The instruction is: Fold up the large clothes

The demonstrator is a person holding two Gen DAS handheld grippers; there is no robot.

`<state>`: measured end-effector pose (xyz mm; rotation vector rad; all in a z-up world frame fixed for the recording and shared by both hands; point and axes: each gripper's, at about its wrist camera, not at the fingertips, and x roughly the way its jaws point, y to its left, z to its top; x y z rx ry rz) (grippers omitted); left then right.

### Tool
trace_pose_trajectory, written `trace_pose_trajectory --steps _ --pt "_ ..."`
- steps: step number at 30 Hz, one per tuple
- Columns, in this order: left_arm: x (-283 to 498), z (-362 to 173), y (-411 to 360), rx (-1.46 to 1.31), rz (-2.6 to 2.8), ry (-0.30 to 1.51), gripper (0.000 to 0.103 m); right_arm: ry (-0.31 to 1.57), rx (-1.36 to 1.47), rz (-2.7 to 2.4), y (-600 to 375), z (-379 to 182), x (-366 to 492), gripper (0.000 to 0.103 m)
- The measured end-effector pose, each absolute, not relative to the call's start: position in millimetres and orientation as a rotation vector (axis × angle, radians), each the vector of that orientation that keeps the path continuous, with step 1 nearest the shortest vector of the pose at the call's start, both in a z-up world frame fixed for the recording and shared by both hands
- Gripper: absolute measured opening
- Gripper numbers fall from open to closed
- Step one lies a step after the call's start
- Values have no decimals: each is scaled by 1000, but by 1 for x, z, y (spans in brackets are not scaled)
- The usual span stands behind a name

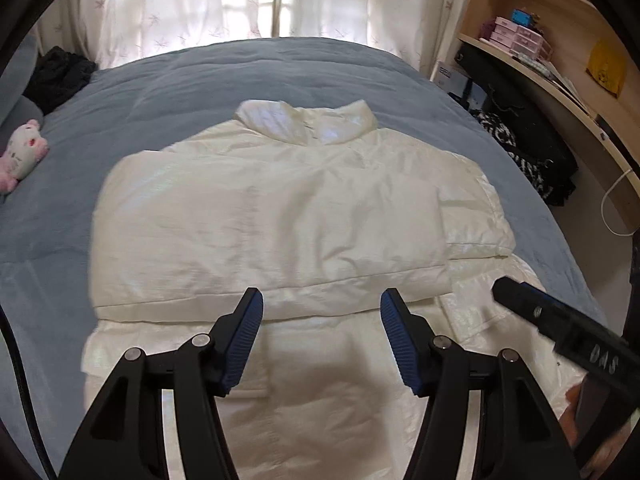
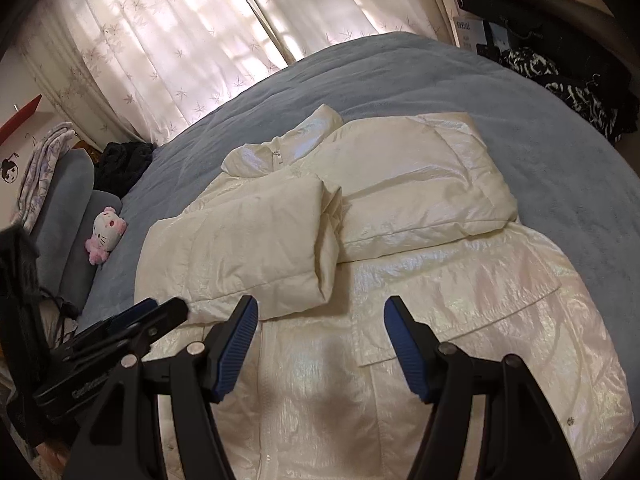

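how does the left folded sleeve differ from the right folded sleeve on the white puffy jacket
In the right wrist view, the left folded sleeve of the glossy white puffy jacket lies on top where they meet, its cuff end overlapping the right folded sleeve. The left sleeve looks duller and shaded; the right sleeve shines with a pearly sheen. Both are folded inward across the chest, below the collar.

Jacket hem cut off at 6 o'clock in both views, partly behind the gripper frames. Right gripper blurred at 4 o'clock, left wrist view. Shelf items at 1 o'clock too small to identify.
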<state>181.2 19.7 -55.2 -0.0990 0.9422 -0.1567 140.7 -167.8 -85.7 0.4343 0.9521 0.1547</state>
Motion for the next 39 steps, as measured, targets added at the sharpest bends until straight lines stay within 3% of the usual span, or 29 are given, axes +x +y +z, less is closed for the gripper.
trace_pose_trajectory --steps 10,20,21,23,26,29,32,39 --pt "183 -42 82 -208 -34 1002 60 1020 524 182 -183 -97 198 66" --pt "210 -56 104 -186 32 978 60 1136 471 220 -153 -148 254 65" --pt "213 -58 105 -180 39 978 60 1129 445 219 -149 -147 254 62" --pt "221 -64 109 -171 59 985 60 1116 360 264 -135 -142 252 29" --pt "229 -68 115 -181 92 971 51 1030 240 279 -118 -116 246 10" --pt "238 -65 119 -199 105 937 43 888 165 295 -109 -76 237 9" --pt "249 -60 119 -209 116 890 42 775 126 286 -105 -44 242 9" --pt "285 -79 117 -231 155 849 42 819 86 176 -112 -70 283 9"
